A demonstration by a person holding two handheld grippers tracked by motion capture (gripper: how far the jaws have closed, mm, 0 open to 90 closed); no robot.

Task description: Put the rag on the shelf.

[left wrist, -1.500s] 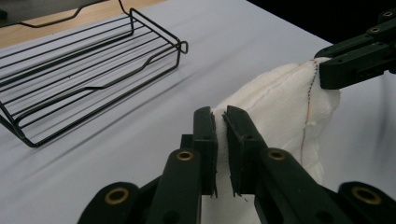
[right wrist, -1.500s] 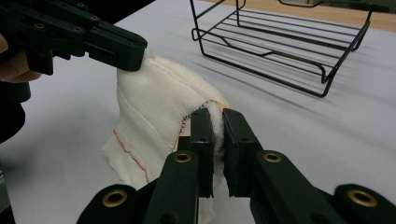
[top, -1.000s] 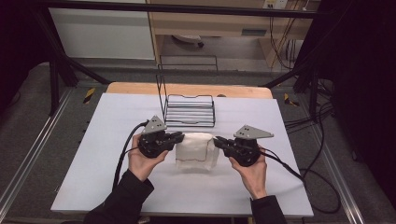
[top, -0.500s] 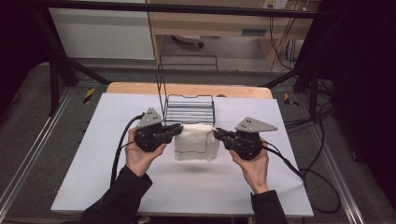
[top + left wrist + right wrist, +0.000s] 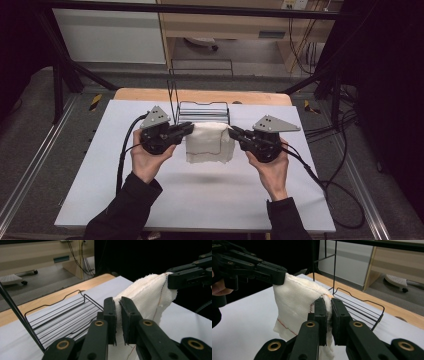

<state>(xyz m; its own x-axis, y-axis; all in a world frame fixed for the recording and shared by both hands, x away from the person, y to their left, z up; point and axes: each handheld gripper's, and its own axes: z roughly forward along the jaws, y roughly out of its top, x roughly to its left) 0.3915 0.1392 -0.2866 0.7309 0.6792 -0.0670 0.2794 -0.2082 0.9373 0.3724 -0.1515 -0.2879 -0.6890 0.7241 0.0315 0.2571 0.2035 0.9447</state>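
Left gripper [image 5: 189, 128] jaws pinched on the white cloth's [image 5: 210, 142] left top corner, right gripper [image 5: 233, 133] clamped on its right corner, cloth hanging mid-frame just before the wire rack [image 5: 202, 111], above the white table [image 5: 200, 200]

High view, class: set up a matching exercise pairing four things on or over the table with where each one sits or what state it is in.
Things
1. cloth
2. wire rack
3. left gripper
4. right gripper

States
A. shut on the cloth's left top corner
B. standing on the table, behind the cloth
C. hanging off the table between two grippers
D. shut on the cloth's right top corner

Pairs: 1-C, 2-B, 3-A, 4-D
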